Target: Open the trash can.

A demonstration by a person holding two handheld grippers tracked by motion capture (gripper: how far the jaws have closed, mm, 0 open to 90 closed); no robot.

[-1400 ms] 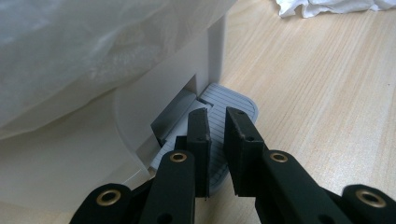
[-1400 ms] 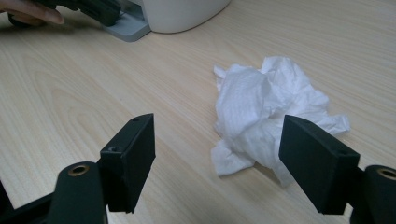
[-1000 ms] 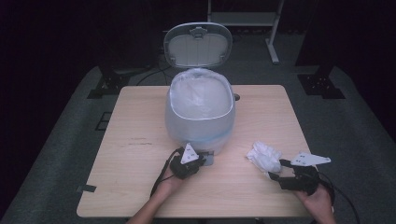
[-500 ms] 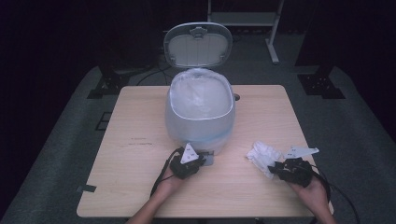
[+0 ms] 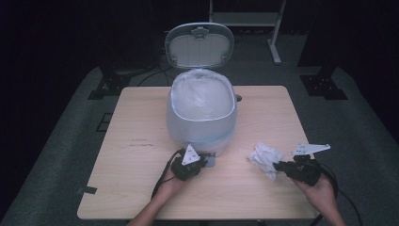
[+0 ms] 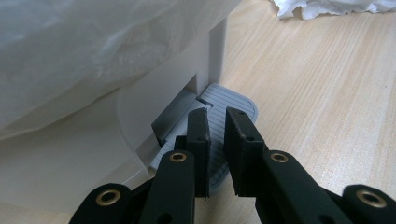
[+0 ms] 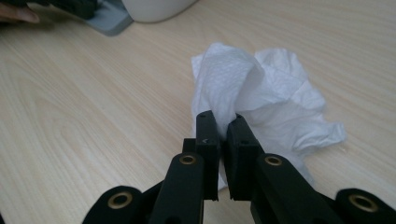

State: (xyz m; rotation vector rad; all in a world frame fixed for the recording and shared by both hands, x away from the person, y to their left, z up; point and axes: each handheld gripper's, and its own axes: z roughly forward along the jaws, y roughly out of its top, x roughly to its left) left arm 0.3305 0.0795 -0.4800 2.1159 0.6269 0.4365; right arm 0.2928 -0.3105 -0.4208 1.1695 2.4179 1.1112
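White crumpled tissue lay on the wooden bench, right of the lidded bin. It was pinched by the right claw, whose jaws had just been closing. The left claw, closed and empty, was pressed on the bin's pedal.

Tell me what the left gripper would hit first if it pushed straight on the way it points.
Probably the bin: the left gripper is shut over the grey pedal, aimed at the slot where the pedal enters the bin's base.
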